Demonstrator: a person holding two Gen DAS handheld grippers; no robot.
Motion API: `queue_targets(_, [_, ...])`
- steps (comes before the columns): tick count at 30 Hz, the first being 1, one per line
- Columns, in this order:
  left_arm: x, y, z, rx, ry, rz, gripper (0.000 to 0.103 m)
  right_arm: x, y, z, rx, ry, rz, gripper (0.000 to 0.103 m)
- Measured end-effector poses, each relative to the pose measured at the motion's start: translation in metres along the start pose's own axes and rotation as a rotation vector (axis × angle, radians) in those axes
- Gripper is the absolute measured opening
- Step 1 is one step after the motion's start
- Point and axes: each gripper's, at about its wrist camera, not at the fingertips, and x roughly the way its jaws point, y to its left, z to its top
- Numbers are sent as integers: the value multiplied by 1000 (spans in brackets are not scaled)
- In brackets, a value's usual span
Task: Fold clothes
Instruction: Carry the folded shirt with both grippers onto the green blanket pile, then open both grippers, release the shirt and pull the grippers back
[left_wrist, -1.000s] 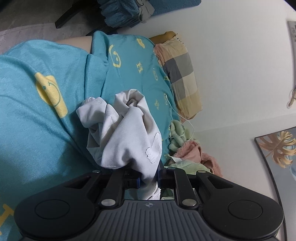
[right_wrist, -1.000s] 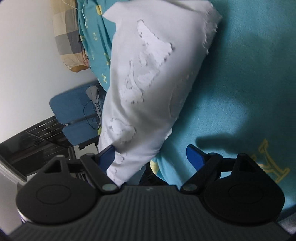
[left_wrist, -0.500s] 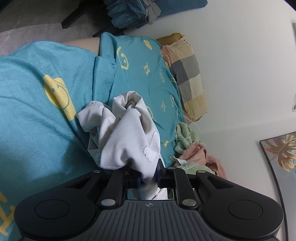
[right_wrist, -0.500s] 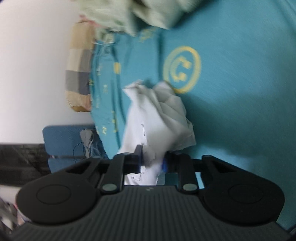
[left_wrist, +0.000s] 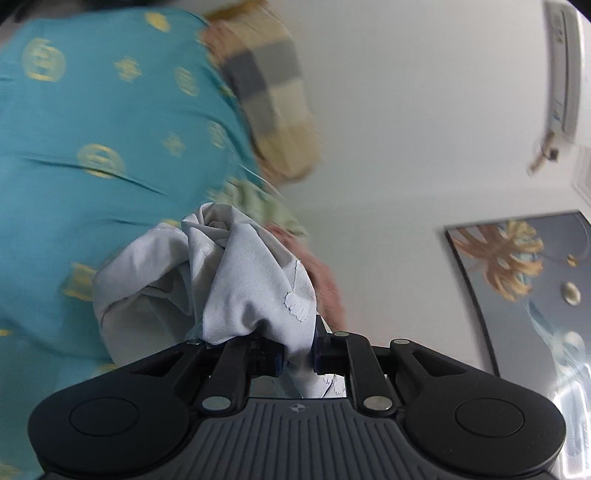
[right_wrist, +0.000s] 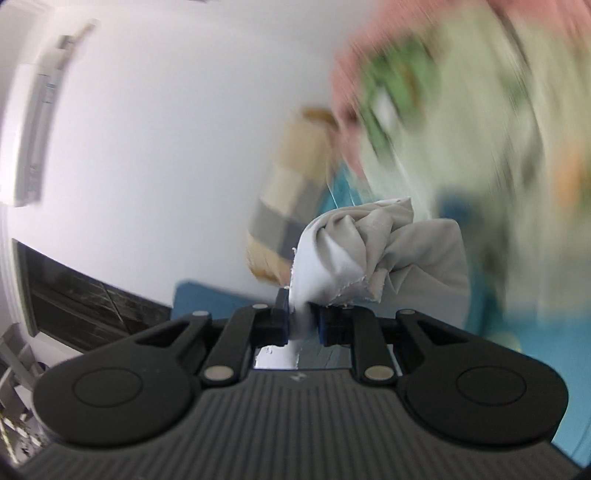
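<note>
A crumpled white garment (left_wrist: 236, 280) with stitched patches hangs bunched in front of both cameras. My left gripper (left_wrist: 298, 356) is shut on one edge of it, above the teal bedspread (left_wrist: 92, 122). My right gripper (right_wrist: 303, 325) is shut on another edge of the same white garment (right_wrist: 380, 254), which is bunched just past its fingers. Both views are blurred by motion. The rest of the garment between the grippers is hidden.
A checked yellow-grey pillow (left_wrist: 269, 92) lies at the head of the bed by the white wall. A pile of pink and green clothes (right_wrist: 443, 92) is close to the right gripper. A framed picture (left_wrist: 524, 291) hangs on the wall.
The right gripper, open one second ago, closed on the white garment. Both grippers have since swung up towards the wall and pillow, carrying the garment.
</note>
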Motion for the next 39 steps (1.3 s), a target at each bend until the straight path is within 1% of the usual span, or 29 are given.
queue_targets(3, [69, -53, -15, 71, 60, -79, 15, -24, 28, 70, -113, -104, 10, 18])
queue_targets(5, [109, -80, -32, 128, 94, -127, 15, -41, 38, 106, -162, -181, 11, 18])
queue_targets(7, [143, -94, -59, 176, 126, -142, 15, -58, 41, 134, -218, -255, -10, 18])
queue_targets(8, [157, -95, -74, 210, 144, -131, 15, -68, 38, 143, -252, -285, -34, 18])
queue_targets(10, [183, -90, -102, 285, 185, -91, 15, -80, 23, 149, -310, -305, -111, 18])
queue_targets(11, [191, -77, -113, 312, 217, -69, 15, -86, 15, 152, -339, -314, -149, 18])
queue_targets(13, [206, -50, -133, 362, 283, -25, 16, -94, -12, 149, -345, -273, -231, 18])
queue_targets(16, [199, -4, -154, 413, 378, 49, 16, -102, -52, 137, -331, -188, -348, 18])
queue_targets(18, [190, 20, -163, 464, 421, 108, 16, -100, -71, 122, -329, -121, -397, 18])
queue_targets(20, [184, 39, -167, 507, 452, 163, 16, -99, -87, 108, -326, -69, -436, 18])
queue_targets(21, [181, 43, -171, 527, 453, 176, 16, -102, -95, 102, -326, -54, -448, 18])
queue_targets(22, [179, 46, -174, 547, 451, 188, 18, -104, -94, 94, -339, -48, -456, 18])
queue_targets(24, [175, 48, -179, 586, 438, 204, 19, -103, -91, 90, -375, -50, -464, 18])
queue_targets(26, [171, 42, -180, 616, 418, 219, 27, -107, -85, 86, -383, -48, -477, 19])
queue_targets(27, [168, 38, -181, 635, 408, 243, 38, -109, -83, 86, -378, -44, -481, 20])
queue_targets(28, [165, 33, -181, 655, 398, 269, 54, -113, -79, 84, -372, -38, -485, 21])
queue_targets(29, [162, 28, -182, 675, 389, 294, 63, -117, -75, 82, -365, -31, -489, 24])
queue_targets(30, [155, 20, -183, 711, 367, 312, 80, -120, -72, 81, -370, -24, -499, 26])
queue_targets(31, [148, 12, -184, 749, 344, 329, 94, -124, -68, 80, -385, -20, -507, 35])
queue_targets(32, [138, 4, -186, 796, 307, 331, 99, -130, -62, 78, -406, -28, -505, 48])
queue_targets(33, [128, -5, -187, 845, 267, 332, 103, -137, -56, 75, -426, -36, -503, 56])
queue_targets(34, [119, -15, -188, 884, 245, 333, 103, -143, -50, 72, -446, -44, -501, 70])
queue_targets(35, [111, -25, -189, 921, 225, 335, 103, -151, -42, 68, -476, -64, -496, 81])
queue_targets(37, [97, -44, -192, 965, 207, 339, 103, -166, -23, 58, -540, -99, -486, 81])
queue_targets(39, [77, -60, -198, 1003, 182, 335, 103, -178, -4, 48, -604, -124, -472, 89])
